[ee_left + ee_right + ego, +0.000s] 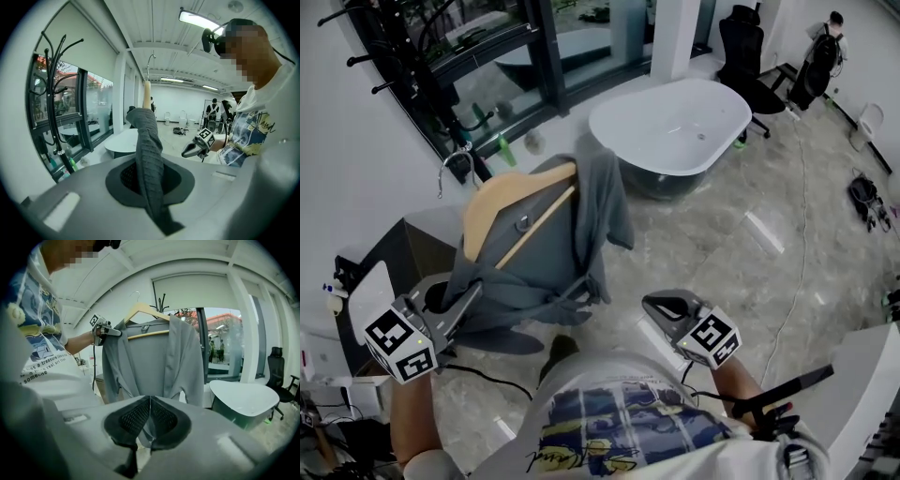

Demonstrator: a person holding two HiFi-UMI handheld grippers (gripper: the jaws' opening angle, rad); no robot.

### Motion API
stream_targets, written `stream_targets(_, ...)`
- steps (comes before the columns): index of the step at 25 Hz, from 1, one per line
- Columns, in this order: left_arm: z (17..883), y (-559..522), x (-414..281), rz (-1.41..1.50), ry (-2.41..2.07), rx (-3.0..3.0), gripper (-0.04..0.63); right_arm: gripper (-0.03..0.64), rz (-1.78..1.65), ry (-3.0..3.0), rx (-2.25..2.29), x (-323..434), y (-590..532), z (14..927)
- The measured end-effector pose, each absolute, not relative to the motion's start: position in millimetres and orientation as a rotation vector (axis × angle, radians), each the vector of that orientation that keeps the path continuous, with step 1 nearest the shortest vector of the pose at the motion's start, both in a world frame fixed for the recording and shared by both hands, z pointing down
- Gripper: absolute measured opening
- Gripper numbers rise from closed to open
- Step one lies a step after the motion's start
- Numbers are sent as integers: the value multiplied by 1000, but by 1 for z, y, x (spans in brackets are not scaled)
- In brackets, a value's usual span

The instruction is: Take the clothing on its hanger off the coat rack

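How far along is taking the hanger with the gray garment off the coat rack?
Done: the hook of the hanger hangs free, clear of the coat rack. In hand: the left gripper is shut on the gray garment, holding it up. The right gripper is shut, empty. Left: seemingly nothing beyond carrying it away.

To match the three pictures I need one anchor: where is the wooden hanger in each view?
Head view: the wooden hanger is left of centre, carrying the grey garment.
Left gripper view: seen edge-on, a pale upright strip just above centre.
Right gripper view: upper centre, garment hanging below it.
Shared landmark: the white bathtub.
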State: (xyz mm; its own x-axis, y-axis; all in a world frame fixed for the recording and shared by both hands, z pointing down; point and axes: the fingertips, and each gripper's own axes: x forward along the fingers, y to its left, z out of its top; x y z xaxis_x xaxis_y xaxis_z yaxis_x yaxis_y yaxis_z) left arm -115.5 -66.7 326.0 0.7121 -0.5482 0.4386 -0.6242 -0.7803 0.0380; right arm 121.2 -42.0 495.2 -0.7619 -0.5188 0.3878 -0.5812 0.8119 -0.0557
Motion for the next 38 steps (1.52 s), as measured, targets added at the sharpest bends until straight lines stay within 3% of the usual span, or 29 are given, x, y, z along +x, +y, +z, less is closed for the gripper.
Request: stream_targets(38,321,-54,-119,709,-767,2792,0,3,183,-2610,706,60,-76,464)
